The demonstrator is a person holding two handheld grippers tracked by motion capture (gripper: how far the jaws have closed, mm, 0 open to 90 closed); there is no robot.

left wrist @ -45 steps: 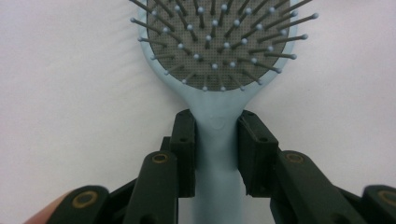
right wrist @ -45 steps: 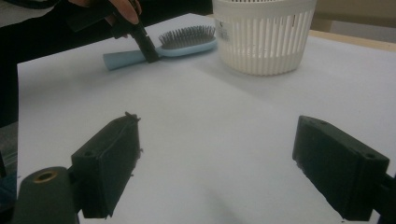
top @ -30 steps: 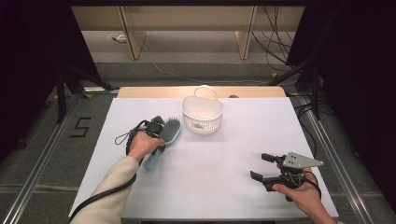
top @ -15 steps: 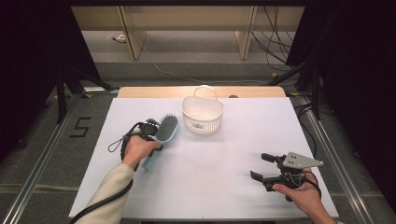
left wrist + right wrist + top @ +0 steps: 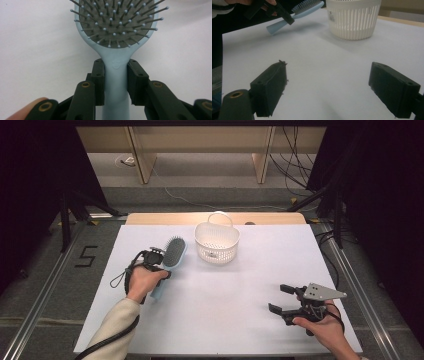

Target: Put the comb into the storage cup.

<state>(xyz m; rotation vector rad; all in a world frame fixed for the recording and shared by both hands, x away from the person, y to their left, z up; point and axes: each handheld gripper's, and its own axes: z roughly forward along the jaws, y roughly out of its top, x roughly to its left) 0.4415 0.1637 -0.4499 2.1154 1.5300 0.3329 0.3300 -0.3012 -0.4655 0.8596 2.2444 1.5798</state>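
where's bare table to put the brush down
The widest bare patch is mid-table, between the left claw clamped on the hairbrush and the open right claw, in front of the basket. The strip right of the basket is bare too. It is tight between brush and basket.
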